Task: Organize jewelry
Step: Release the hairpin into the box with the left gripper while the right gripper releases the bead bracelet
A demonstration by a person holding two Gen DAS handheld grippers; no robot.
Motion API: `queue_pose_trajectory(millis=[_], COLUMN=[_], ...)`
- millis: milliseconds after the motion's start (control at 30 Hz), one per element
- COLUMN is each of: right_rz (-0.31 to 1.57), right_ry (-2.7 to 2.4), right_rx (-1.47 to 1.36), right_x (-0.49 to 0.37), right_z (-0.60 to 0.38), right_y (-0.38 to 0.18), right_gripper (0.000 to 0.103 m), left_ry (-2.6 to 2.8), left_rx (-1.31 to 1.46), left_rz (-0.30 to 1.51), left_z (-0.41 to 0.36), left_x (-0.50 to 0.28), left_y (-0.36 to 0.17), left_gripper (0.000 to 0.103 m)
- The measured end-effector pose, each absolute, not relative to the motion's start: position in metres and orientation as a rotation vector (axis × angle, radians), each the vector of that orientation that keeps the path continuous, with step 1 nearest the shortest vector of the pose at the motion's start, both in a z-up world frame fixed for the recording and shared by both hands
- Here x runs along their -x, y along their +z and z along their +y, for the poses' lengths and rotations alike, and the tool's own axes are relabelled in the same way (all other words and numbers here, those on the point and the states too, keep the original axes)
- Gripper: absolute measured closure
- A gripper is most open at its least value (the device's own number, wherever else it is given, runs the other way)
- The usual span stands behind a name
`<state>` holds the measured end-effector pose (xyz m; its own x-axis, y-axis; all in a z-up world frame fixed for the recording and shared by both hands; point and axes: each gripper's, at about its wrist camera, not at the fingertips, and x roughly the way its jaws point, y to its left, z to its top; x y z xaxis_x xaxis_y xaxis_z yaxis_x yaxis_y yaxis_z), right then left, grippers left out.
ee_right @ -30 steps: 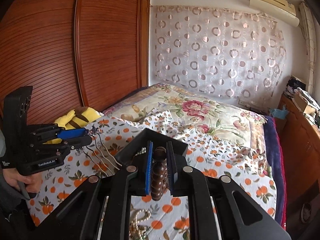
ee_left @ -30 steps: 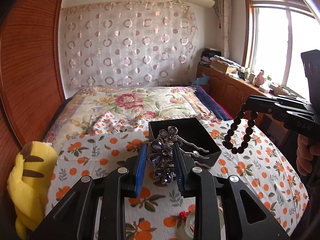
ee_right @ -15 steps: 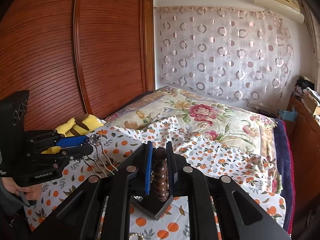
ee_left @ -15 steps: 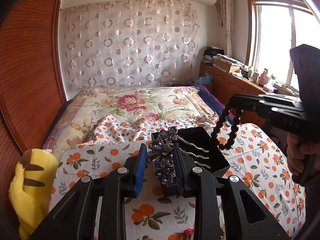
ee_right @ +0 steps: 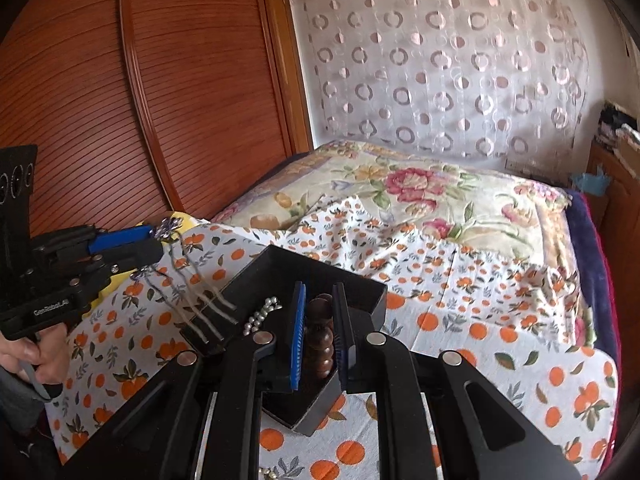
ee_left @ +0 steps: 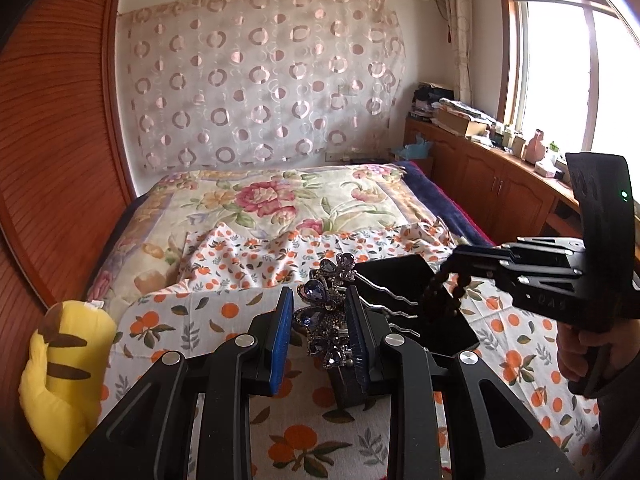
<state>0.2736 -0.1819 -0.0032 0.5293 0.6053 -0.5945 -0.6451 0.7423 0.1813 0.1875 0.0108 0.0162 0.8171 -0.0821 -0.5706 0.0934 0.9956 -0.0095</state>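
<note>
My left gripper [ee_left: 320, 328] is shut on a hair comb [ee_left: 326, 316] set with purple-blue stones, its silver prongs pointing right over the black box [ee_left: 404, 276]. In the right wrist view that left gripper [ee_right: 156, 246] hangs at the box's left side, the comb's prongs [ee_right: 200, 300] reaching its near-left rim. My right gripper [ee_right: 320, 332] is shut on a dark brown wooden bead bracelet [ee_right: 320, 340], low over the near corner of the box [ee_right: 320, 266]. The left wrist view shows the right gripper [ee_left: 450, 266] with the bracelet [ee_left: 440, 296] dangling into the box. A pearl string [ee_right: 260, 314] lies inside.
The box sits on an orange-print cloth [ee_left: 200, 320] spread on a floral bed. A yellow plush toy [ee_left: 60, 368] lies at the left edge by the wooden wardrobe doors [ee_right: 120, 100]. Wooden cabinets [ee_left: 480, 188] line the right wall. A hand [ee_left: 580, 348] grips each handle.
Both grippers have closed in on the black box. The right one came down, bringing the bracelet from above the box into it. The comb has moved up to the box's edge.
</note>
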Motion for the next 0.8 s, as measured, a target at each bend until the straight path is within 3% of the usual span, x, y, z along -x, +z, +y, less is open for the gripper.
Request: queue_pose_trajectory(millis=[800], right_rz=[0.717], right_ry=[0.651], right_rx=[0.039], right_x=[-0.292], right_z=[-0.203], right_y=[-0.022], right_gripper=[0.087], left_ry=[-0.170], left_rx=[-0.048], left_rz=[0.724], left_z=[-0.020], left_x=[-0.251], left_y=[-0.026], left_gripper=[0.078])
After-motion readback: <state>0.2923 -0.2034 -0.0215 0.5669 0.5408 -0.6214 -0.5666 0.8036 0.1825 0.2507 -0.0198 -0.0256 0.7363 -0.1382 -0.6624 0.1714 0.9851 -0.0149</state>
